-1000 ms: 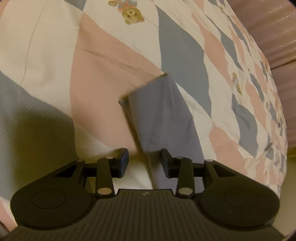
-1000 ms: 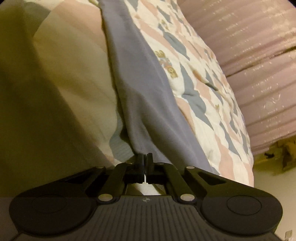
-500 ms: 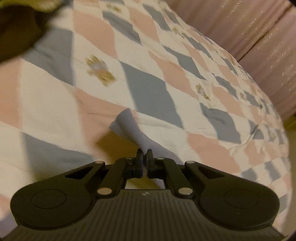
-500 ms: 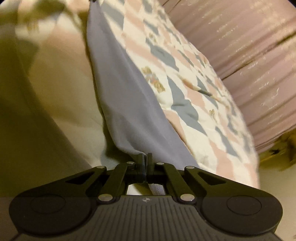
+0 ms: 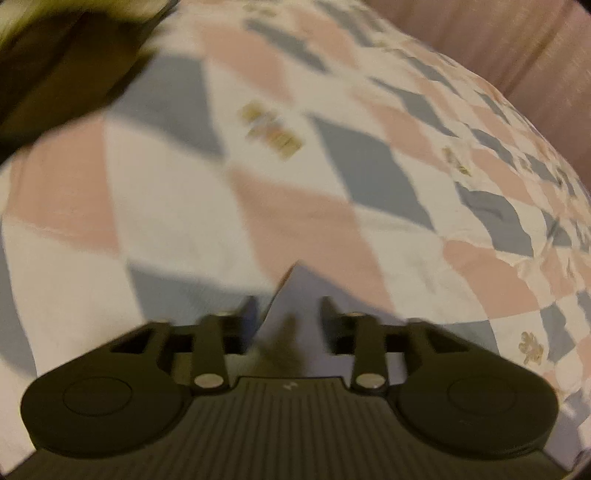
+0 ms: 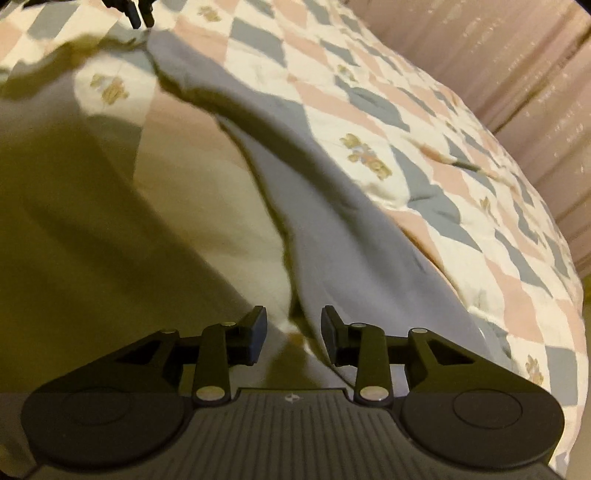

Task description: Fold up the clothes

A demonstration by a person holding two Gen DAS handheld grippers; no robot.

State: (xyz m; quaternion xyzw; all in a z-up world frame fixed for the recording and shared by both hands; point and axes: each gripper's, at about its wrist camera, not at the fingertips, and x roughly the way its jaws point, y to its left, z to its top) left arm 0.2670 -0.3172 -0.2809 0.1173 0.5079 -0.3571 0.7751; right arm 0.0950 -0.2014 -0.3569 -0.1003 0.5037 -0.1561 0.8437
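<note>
A long grey-blue garment [image 6: 332, 221] lies stretched over the checked quilt [image 6: 424, 122] in the right wrist view, running from the far left down to my right gripper [image 6: 293, 332]. That gripper is open, with the cloth's near end between its jaws. In the left wrist view, which is blurred, a pointed corner of the same grey cloth [image 5: 295, 306] rises between the open jaws of my left gripper [image 5: 288, 317]. The left gripper's tips also show far off in the right wrist view [image 6: 142, 14], at the cloth's far end.
The bed's quilt [image 5: 332, 166] has pink, grey and white diamonds with small bear prints. Pink pleated curtains [image 6: 517, 66] hang behind the bed. A dark shape [image 5: 55, 74] sits at the upper left of the left wrist view.
Both grippers were shut on the grey cloth half a second ago and both have now opened. The cloth has dropped onto the quilt and lies slack.
</note>
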